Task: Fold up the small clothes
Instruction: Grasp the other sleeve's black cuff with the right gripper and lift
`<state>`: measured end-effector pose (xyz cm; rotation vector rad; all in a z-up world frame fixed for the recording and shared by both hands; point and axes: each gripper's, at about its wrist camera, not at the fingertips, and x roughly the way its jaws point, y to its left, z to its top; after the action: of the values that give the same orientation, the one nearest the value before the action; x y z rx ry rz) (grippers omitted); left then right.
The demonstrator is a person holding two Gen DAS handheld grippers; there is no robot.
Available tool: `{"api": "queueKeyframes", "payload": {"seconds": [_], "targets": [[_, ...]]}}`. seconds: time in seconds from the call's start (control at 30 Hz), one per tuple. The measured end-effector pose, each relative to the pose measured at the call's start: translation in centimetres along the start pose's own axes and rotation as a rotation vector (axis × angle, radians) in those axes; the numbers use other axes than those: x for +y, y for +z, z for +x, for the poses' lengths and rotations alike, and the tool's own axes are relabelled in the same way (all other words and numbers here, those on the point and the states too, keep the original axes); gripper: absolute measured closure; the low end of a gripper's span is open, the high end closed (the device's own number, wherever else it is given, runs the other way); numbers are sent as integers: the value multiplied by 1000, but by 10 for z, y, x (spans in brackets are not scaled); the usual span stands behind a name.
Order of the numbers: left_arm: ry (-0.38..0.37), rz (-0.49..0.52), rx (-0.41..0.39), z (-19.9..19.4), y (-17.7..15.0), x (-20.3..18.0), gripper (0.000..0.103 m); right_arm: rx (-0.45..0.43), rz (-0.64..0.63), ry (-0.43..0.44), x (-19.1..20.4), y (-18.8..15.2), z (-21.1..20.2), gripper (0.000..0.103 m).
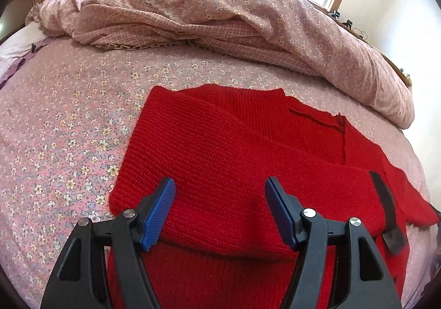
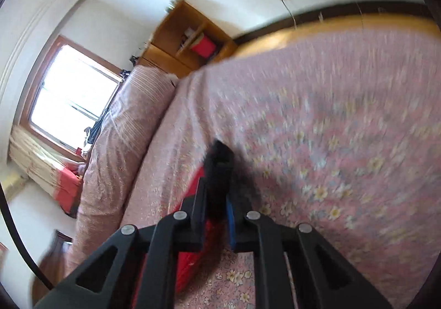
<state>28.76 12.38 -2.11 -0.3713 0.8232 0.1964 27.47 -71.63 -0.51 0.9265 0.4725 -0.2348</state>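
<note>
A red knitted sweater (image 1: 220, 160) lies partly folded on a pink floral bedsheet (image 1: 69, 143). The left gripper (image 1: 220, 209) hovers over the sweater's near edge, jaws spread and empty. The right gripper (image 2: 217, 198) is clenched on a black-trimmed piece of red fabric, seemingly the sweater's cuff. Such a thin pinch could slip and undo the fold

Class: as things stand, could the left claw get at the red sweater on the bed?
Probably yes. The left claw hangs open right over the sweater, with nothing lying between them.
</note>
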Motion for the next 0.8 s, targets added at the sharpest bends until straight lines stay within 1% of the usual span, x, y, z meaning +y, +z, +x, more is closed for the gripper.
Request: {"api": "queueKeyframes", "payload": {"seconds": [0.03,0.1,0.23,0.33,0.4,0.47,0.53,0.6,0.63,0.67,0.7,0.73,0.77,0.8], "targets": [[1,1,-2,-1,0,0,42,-28,-31,-7,7,1,-6,92],[3,5,-6,-2,-1,-2,42,-49,-61,6,16,4,-12,92],[11,5,-7,0,-1,-3,42,-58,-160,-29,33,2,-15,92],[14,11,-4,3,-1,-4,42,-60,-233,-72,47,1,-8,92],[13,17,-5,2,-1,-5,42,-56,-236,-73,48,2,-11,92],[7,17,-3,2,0,-5,42,-71,-250,-71,55,2,-15,92],[-5,20,-8,-1,0,-3,42,-96,-306,-63,73,-1,-24,92],[-20,20,-21,-5,-1,0,42,-112,-350,-27,94,-5,-33,92],[-43,24,-28,-7,-1,1,42,-125,-372,13,112,-10,-41,92],[-77,38,-52,-11,-2,3,42,-132,-386,48,126,-16,-47,92],[-87,42,-64,-13,-3,4,42,-138,-404,84,141,-24,-54,92],[-100,53,-80,-16,-5,5,42,-145,-431,125,161,-35,-61,91],[-111,78,-104,-19,-7,7,42,-144,-484,176,187,-53,-68,92],[-94,91,-109,-19,-6,6,42,-145,-534,205,208,-70,-73,92]]}}
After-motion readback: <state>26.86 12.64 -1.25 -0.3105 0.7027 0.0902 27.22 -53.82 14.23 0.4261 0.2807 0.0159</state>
